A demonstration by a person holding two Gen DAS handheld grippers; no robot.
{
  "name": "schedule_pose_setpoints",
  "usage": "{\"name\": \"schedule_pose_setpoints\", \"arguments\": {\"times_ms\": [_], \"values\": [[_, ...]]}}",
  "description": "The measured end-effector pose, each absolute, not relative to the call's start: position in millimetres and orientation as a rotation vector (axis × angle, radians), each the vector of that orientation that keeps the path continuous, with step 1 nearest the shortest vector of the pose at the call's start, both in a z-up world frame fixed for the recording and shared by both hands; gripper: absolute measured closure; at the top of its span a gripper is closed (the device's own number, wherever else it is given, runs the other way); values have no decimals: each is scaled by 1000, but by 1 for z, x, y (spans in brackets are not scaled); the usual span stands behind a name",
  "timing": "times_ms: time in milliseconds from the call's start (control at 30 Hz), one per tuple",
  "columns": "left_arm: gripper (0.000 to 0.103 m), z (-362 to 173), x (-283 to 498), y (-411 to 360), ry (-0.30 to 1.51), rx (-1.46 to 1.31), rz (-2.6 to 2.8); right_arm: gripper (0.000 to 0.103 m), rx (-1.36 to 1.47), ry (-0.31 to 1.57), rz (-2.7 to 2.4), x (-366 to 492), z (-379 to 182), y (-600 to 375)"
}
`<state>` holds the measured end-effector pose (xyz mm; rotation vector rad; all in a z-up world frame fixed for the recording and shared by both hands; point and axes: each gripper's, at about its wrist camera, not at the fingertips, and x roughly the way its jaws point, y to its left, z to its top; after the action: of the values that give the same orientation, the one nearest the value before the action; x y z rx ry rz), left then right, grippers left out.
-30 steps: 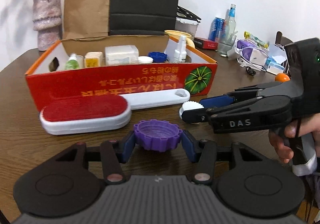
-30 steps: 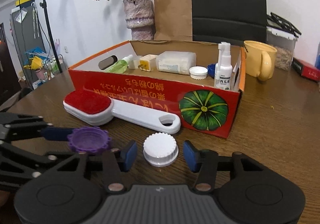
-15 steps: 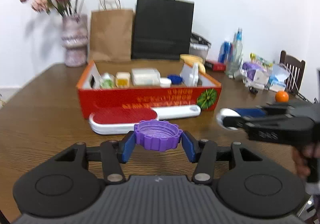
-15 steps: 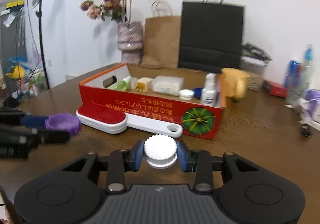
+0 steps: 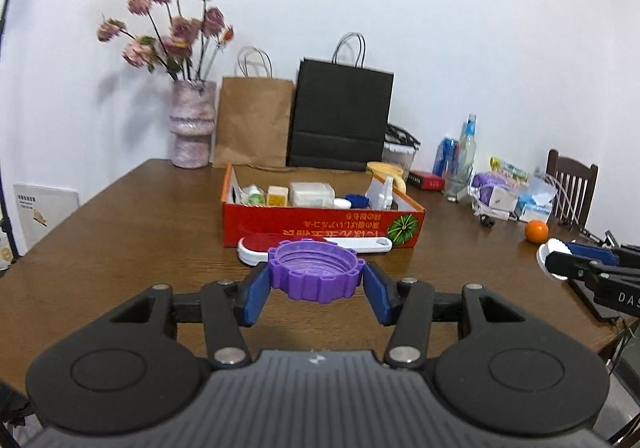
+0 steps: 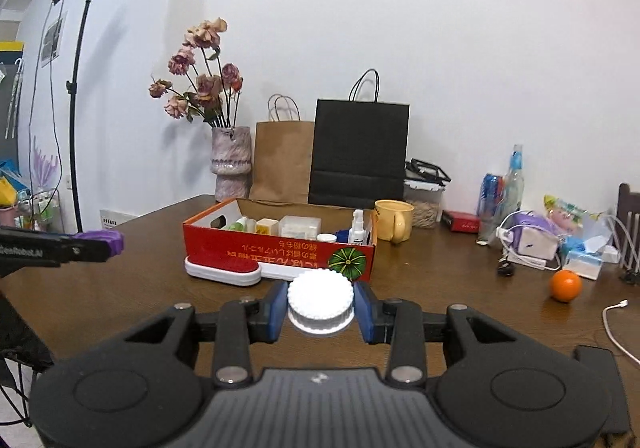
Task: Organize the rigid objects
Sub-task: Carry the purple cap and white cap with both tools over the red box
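We see a surface (image 5: pixel 132 232) of brown wood with visible grain and a soft sheen. The purple cap (image 5: pixel 316 270) looks like matt plastic, ridged outside and threaded inside; the white cap (image 6: pixel 321 302) is glossy plastic with a knurled rim. The left gripper (image 5: pixel 316 292) is matt black plastic with blue pads and bright metal pivots. The red box (image 6: pixel 280 248) is printed cardboard, the lint brush (image 6: pixel 222 268) white plastic with red napped cloth. The far bags (image 6: pixel 360 152) are matt paper.
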<state>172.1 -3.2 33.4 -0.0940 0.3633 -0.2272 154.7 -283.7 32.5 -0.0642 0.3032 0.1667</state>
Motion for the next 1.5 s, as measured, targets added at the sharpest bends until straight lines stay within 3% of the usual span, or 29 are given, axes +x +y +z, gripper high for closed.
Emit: {"name": "schedule_pose_setpoints", "arguments": {"times_ms": [400,767,1100,1500], "values": [[52,41,112,34,297,-117,-169,68,-114,220,186,99,50,-251],[52,45,113,45,282,-127,-154,68,-137,183,177,101,58,-244],[52,63,159,30,250,-71,-165,68,-109,157,187,159,62,-262],[52,88,302,-3,290,-50,-221,68,-60,231,265,313,75,-267]]}}
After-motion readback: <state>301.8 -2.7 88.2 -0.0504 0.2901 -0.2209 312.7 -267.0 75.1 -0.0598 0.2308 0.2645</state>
